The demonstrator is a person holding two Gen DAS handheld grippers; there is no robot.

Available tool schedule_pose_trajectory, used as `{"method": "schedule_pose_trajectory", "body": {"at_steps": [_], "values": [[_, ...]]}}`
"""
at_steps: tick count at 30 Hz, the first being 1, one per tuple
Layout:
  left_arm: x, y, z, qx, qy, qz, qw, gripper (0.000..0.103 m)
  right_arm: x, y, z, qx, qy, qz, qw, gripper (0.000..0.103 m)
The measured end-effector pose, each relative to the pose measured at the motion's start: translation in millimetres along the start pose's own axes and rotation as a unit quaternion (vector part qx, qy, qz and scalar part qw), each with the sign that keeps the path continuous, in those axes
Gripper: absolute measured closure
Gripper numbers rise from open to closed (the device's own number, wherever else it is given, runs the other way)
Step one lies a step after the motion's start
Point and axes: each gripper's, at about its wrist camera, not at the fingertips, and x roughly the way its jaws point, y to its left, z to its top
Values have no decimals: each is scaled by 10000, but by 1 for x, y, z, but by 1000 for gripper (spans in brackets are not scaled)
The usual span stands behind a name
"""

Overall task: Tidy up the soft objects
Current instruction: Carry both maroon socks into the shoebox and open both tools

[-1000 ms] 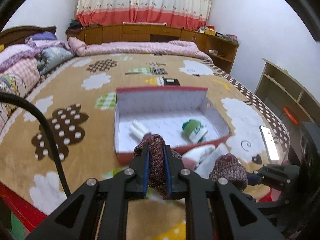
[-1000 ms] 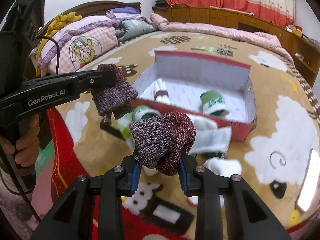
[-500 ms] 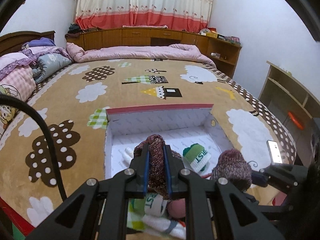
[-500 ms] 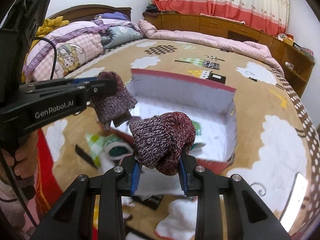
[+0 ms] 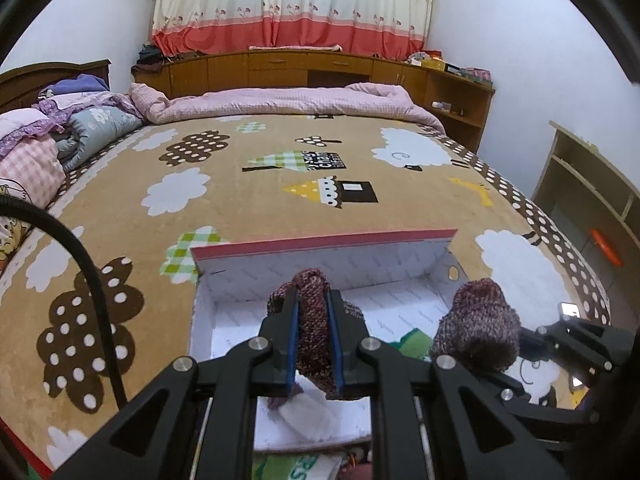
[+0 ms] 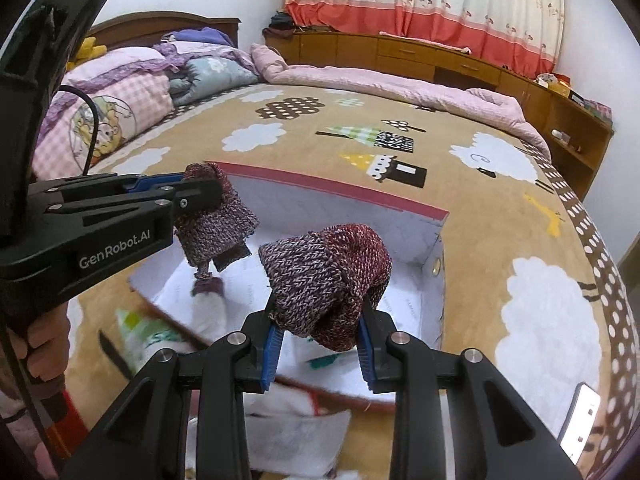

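Box (image 5: 320, 242) now filling lower centre, nearer than before. I'm keeping left tongs (image 5: 313, 344) clenched on knit sock (image 5: 314, 320), right tongs (image 6: 318, 354) gripping its mate (image 6: 326, 276), hovering both above box for dropping in together.

Maroon-and-grey marled knit on both rolled socks (image 6: 326, 276) (image 5: 314, 320). White box (image 5: 320, 268) with red rim. Around the box, tan blanket (image 5: 248, 208) with white clouds, brown dotted trees. Beyond the box, cream curtain (image 5: 292, 0) with red band. Blue pads (image 6: 272, 350) on black fingers.
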Motion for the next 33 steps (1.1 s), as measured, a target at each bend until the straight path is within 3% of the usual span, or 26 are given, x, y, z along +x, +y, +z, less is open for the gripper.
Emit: {"method": "schedule_pose_trajectory", "body": {"at_steps": [14,24,29,33], "values": [[59,2,-7,-3,210,32,9998,89,57,-23,3,55,275,-369,9989,70],[81,3,-17,-28,479,-34,9988,88,76,-27,-3,200,433,-345,9983,67],[77,4,-16,-93,402,-70,9991,59,74,-31,-3,310,404,-292,9983,56],[69,3,-14,-53,306,-100,9995,49,68,-32,-2,320,326,-333,9984,53]]}}
